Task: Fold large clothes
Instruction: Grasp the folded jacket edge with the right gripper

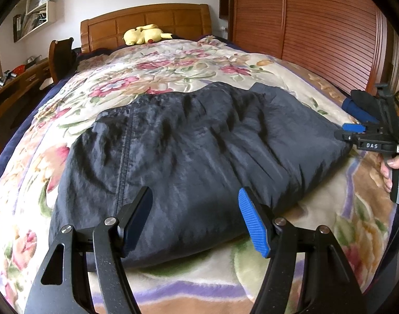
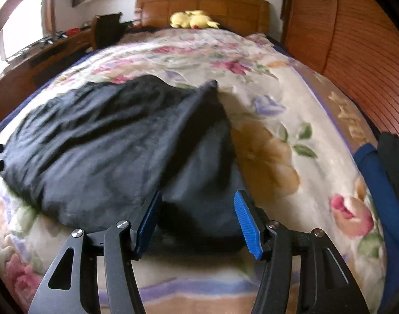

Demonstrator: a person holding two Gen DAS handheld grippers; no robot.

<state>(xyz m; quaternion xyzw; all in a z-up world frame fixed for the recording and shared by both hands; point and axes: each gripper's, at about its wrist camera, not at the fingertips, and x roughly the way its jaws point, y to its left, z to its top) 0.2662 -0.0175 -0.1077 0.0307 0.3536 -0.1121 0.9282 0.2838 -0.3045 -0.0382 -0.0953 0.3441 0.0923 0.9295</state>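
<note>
A large dark navy garment [image 1: 189, 146] lies folded on the floral bedspread [image 1: 152, 65]; it also shows in the right wrist view [image 2: 94, 144]. My left gripper [image 1: 195, 214] is open, its jaws wide apart over the garment's near edge, holding nothing. My right gripper [image 2: 196, 217] is open over the garment's right corner, where a flap [image 2: 199, 110] stands raised. In the left wrist view the right gripper [image 1: 348, 132] is at the garment's far right edge, held by a hand [image 1: 395, 167].
A yellow plush toy [image 1: 144, 34] lies by the wooden headboard [image 1: 147, 21]. A slatted wooden wardrobe [image 1: 317, 26] stands along the bed's right side. A desk [image 1: 21, 78] and chair [image 1: 59, 55] stand left. Blue and black cloth [image 2: 380, 172] lies at the right edge.
</note>
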